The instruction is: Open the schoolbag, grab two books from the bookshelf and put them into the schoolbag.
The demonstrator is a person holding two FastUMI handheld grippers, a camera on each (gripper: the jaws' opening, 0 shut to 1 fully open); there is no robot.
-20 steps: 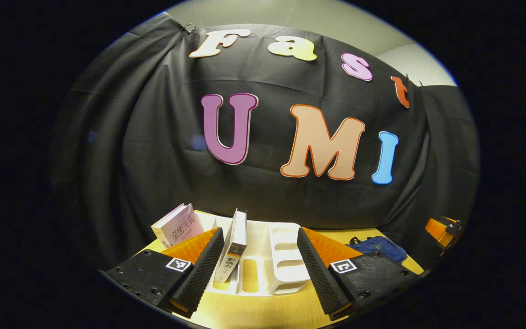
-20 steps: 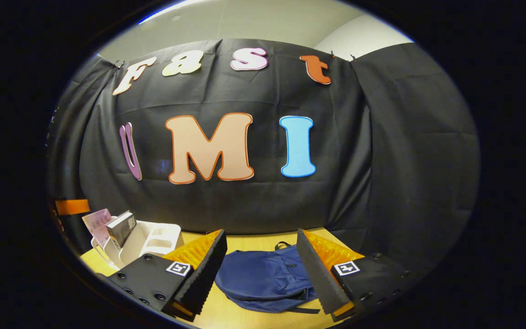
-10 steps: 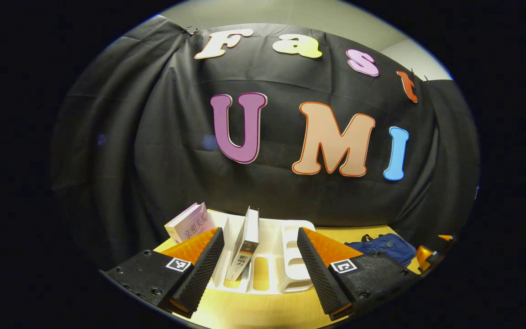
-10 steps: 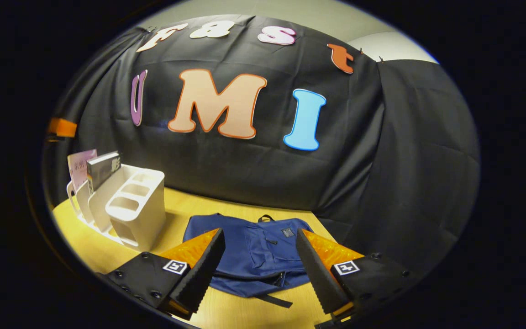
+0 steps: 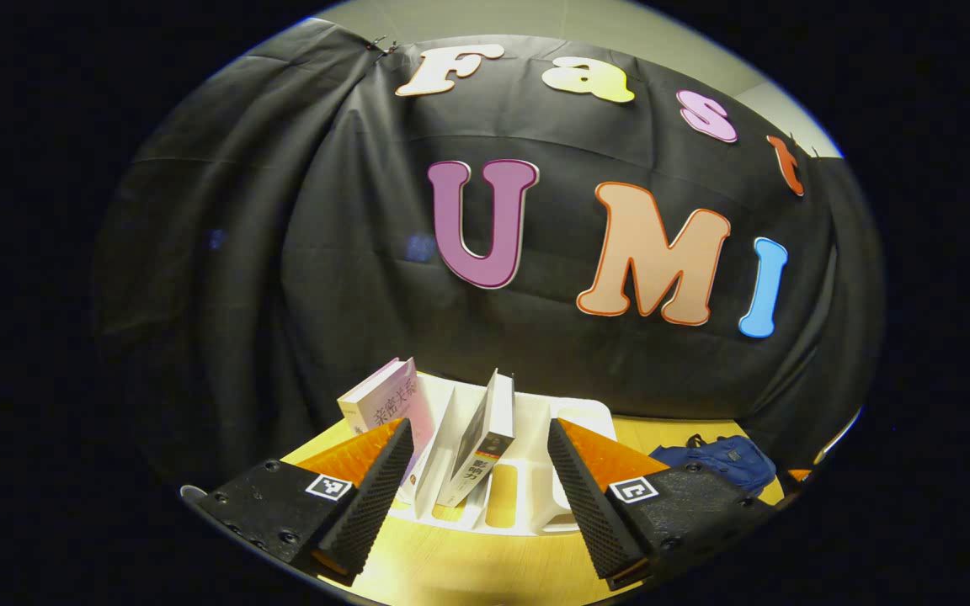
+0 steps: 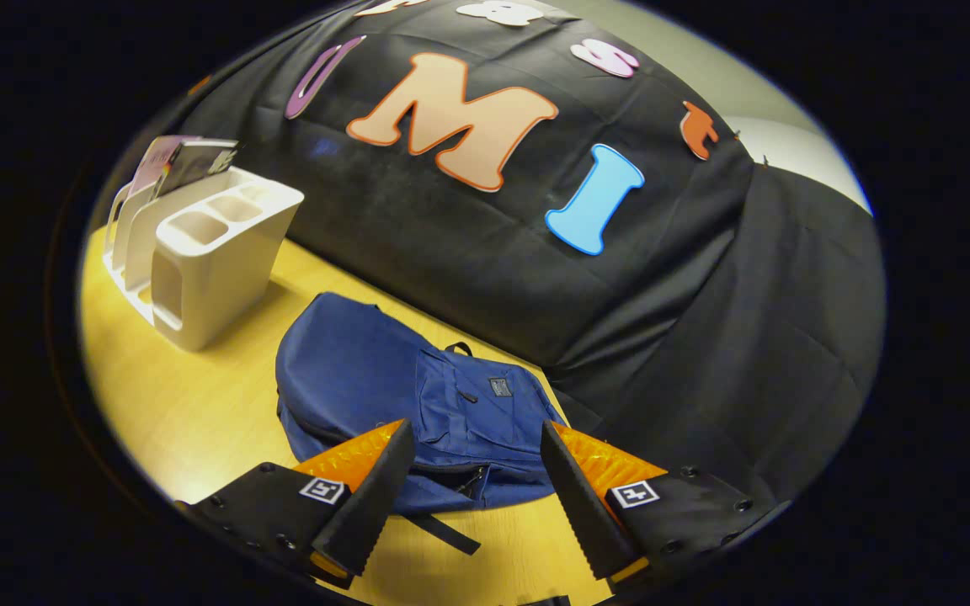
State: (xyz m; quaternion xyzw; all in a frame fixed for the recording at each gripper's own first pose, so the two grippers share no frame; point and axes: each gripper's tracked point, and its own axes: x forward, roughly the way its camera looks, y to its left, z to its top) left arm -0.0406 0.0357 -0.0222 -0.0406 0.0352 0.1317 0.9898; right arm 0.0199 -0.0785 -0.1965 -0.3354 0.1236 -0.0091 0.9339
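The dark blue cloth schoolbag (image 6: 384, 396) lies flat on the light yellow wooden table (image 6: 199, 412), close to the black cloth wall. In the right gripper view its long side runs from the upper left down to the lower right. Its little carry loop is at the far edge, by the wall, and its front pocket faces up. A dark strap sticks out from its near edge onto the table. The bag looks zipped shut, but the zip is small and hard to make out.

The right gripper (image 6: 472, 497) hangs over the near edge of the bag. Its two fingers are spread wide apart and hold nothing. They cover part of the bag's near edge.

The white plastic bookshelf (image 6: 199, 252) stands on the table to the left of the bag, a little apart from it. Two books stand in its far slots, leaning.

In the left gripper view, the pink and white book (image 5: 388, 404) leans to the left in the shelf (image 5: 535, 471). The book with the white and dark cover (image 5: 485, 438) stands tall beside it and tilts to the right. The left gripper (image 5: 477, 497) is near the front of the shelf, fingers wide apart, holding nothing. Its left finger hides the bottom of the pink book. The blue bag (image 5: 712, 459) shows far off to the right, partly cut off by the other finger.
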